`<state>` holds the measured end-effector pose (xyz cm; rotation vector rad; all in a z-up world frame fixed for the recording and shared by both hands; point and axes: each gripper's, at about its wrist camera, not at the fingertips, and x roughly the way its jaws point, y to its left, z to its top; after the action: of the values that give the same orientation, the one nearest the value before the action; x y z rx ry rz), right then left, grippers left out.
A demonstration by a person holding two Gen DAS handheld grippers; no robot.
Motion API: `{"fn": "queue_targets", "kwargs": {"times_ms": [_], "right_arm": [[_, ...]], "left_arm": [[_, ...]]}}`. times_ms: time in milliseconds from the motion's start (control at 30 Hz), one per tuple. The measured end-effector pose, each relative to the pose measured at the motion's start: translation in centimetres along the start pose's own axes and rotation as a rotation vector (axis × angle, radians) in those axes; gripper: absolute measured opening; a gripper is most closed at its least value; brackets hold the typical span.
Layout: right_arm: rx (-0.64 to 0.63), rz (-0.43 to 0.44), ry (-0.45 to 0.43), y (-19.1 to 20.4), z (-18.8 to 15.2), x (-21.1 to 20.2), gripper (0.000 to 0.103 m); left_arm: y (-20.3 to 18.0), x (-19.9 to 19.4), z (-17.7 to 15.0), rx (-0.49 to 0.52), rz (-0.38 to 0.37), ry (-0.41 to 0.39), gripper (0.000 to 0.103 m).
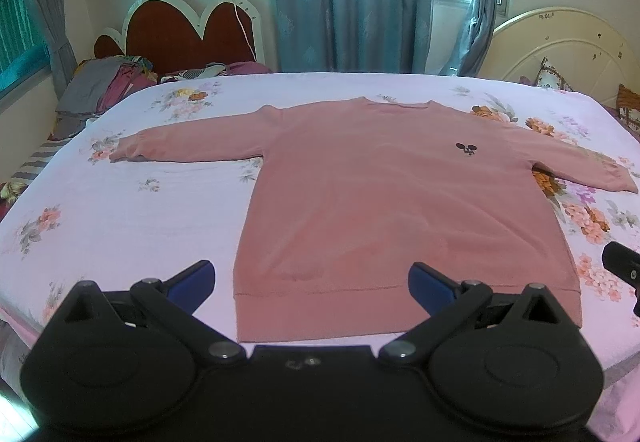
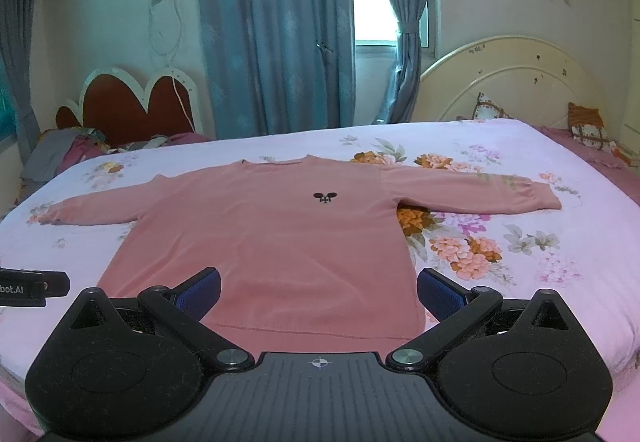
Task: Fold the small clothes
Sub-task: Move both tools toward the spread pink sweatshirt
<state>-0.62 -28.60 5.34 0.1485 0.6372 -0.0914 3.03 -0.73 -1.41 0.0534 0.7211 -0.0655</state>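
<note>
Pink sweater (image 1: 360, 201) lay flat and face up across the middle of both frames on the bed (image 1: 120, 222), sleeves spread to either side, hem at the lower centre nearest the cameras, small dark emblem (image 2: 325, 197) on the chest. Left tongs (image 1: 312, 282) stood wide apart and empty over the hem at the bottom of the left-wrist frame; right tongs (image 2: 319, 292) likewise apart and empty at the bottom of the right-wrist frame — neither touched cloth. Folding had not begun, by the look of it. Judged the likely first step to be a sleeve or side fold: best to pinch a single layer at a cuff or shoulder edge, lift only a little, and carry it across the chest without dragging the body, since the knit looked soft and apt to bunch. The left sleeve cuff (image 1: 124, 149) sat mid-left of the left-wrist frame, the right sleeve cuff (image 2: 548, 197) mid-right of the right-wrist frame — both well apart from the tongs. The floral sheet around the sweater was free of other things. A pile of clothes (image 1: 104, 85) lay at the upper left by a red headboard (image 1: 172, 37), cushions (image 2: 584, 125) at the upper right; none stood in the way.
</note>
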Motion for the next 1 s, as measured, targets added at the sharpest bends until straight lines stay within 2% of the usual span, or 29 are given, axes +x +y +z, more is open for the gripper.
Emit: {"fn": "queue_targets", "kwargs": {"times_ms": [100,467,667,1000], "right_arm": [[0.003,-0.003,0.002,0.1,0.1,0.4,0.103],[0.016,-0.02,0.021,0.6,0.6,2.6,0.103],[0.02,-0.028,0.032,0.8,0.9,4.0,0.103],[0.032,-0.067,0.061,0.6,2.1,8.1,0.103]], "left_arm": [[0.3,0.4,0.4,-0.031,-0.028,-0.002,0.103],[0.9,2.6,1.5,-0.044,-0.042,0.032,0.103],[1.1,4.0,2.4,-0.027,-0.034,0.019,0.103],[0.9,8.1,4.5,-0.012,-0.051,0.048,0.103]]}}
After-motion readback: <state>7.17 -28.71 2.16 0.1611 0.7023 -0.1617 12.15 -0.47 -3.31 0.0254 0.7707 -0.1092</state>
